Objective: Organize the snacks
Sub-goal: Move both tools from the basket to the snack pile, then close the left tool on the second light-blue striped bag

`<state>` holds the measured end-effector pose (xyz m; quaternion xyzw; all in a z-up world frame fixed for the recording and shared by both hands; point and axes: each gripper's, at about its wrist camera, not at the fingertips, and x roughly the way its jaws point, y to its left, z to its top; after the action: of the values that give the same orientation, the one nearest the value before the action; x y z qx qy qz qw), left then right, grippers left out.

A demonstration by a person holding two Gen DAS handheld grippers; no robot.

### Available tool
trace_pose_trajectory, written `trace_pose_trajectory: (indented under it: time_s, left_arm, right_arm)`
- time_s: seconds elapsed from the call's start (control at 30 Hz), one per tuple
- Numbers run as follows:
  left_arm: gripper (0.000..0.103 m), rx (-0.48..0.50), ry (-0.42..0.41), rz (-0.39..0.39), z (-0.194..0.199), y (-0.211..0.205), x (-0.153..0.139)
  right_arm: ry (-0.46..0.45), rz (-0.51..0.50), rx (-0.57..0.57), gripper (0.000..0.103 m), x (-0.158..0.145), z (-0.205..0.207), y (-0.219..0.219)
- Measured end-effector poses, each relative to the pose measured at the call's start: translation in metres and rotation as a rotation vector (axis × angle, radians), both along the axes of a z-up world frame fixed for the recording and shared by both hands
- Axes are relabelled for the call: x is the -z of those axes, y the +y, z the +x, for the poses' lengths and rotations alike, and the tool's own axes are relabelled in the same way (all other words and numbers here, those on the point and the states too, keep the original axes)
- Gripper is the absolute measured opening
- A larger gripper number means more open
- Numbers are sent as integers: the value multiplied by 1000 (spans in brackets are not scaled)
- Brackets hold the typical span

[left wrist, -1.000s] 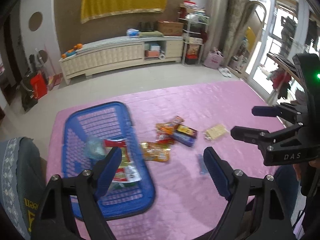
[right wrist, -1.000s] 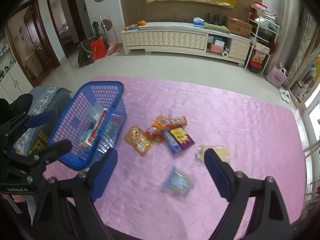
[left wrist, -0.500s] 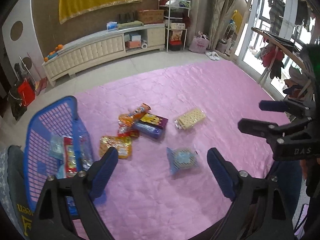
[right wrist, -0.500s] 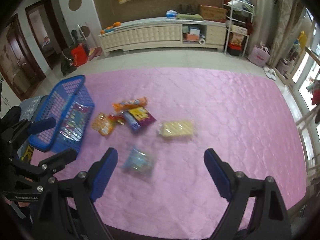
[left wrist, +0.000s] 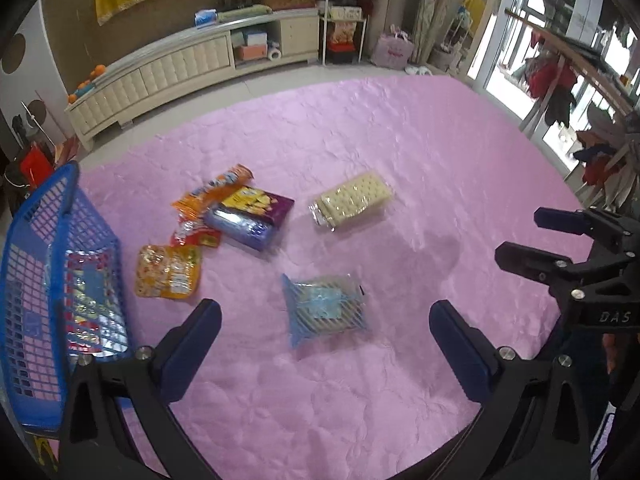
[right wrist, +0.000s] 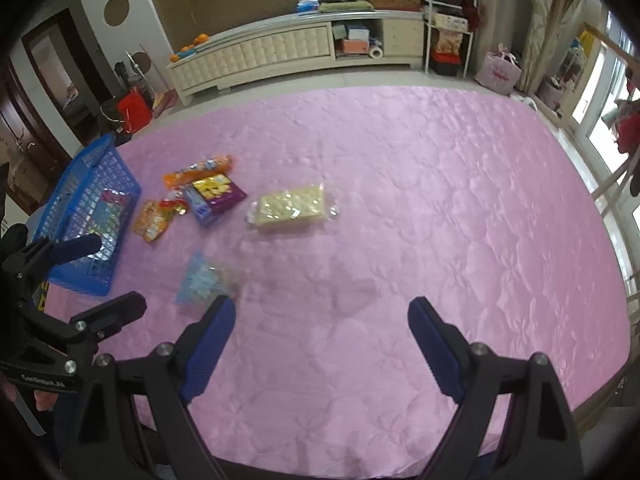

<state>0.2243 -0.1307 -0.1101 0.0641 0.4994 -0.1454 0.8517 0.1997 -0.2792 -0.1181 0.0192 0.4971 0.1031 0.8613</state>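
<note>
A blue striped snack packet (left wrist: 320, 304) lies flat on the pink cloth, below and between the fingers of my left gripper (left wrist: 325, 306). Its jaws are opening and the pads touch nothing. Further back lie a clear cracker pack (left wrist: 352, 198), a purple box (left wrist: 252, 216), an orange tube pack (left wrist: 218, 190), a small red packet (left wrist: 196, 236) and a yellow pouch (left wrist: 168, 272). The blue basket (left wrist: 60, 240) at the left holds a few foil packs. My right gripper (right wrist: 321, 302) hangs open over bare cloth, to the right of the blue packet (right wrist: 204, 280) and in front of the crackers (right wrist: 292, 204).
The pink quilted cloth (right wrist: 440, 200) covers the whole work surface, and its right half is bare. Beyond its far edge are a tiled floor and a long white cabinet (right wrist: 280, 56). Glass doors and hanging clothes line the right side.
Both grippers have swung right, away from the basket, and come lower over the cloth. The left jaws have spread wider. The blue packet now sits between the left fingers in its view.
</note>
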Motion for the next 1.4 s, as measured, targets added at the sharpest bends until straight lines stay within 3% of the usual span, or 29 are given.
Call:
trace_pose_trajectory:
  time_s: [0.33, 0.47, 0.97, 1.07, 1.23, 1.27, 1.4]
  left_arm:
    - [103, 5, 104, 35, 20, -18, 39]
    - [103, 2, 143, 44, 29, -21, 55]
    - [103, -1, 264, 34, 58, -18, 102]
    - [92, -15, 275, 18, 61, -15, 107]
    - [89, 26, 257, 80, 55, -21, 113]
    - [85, 31, 246, 108, 54, -24, 114]
    - [58, 25, 233, 81, 51, -26, 109]
  right_arm:
    - [32, -1, 21, 94, 27, 15, -19]
    - [47, 1, 25, 102, 38, 22, -24]
    - [92, 10, 28, 103, 61, 37, -29]
    - [92, 4, 31, 103, 61, 36, -30]
    - [114, 4, 30, 103, 61, 37, -28]
    - [114, 4, 28, 103, 60, 37, -28]
    - [99, -3, 10, 103, 53, 37, -21]
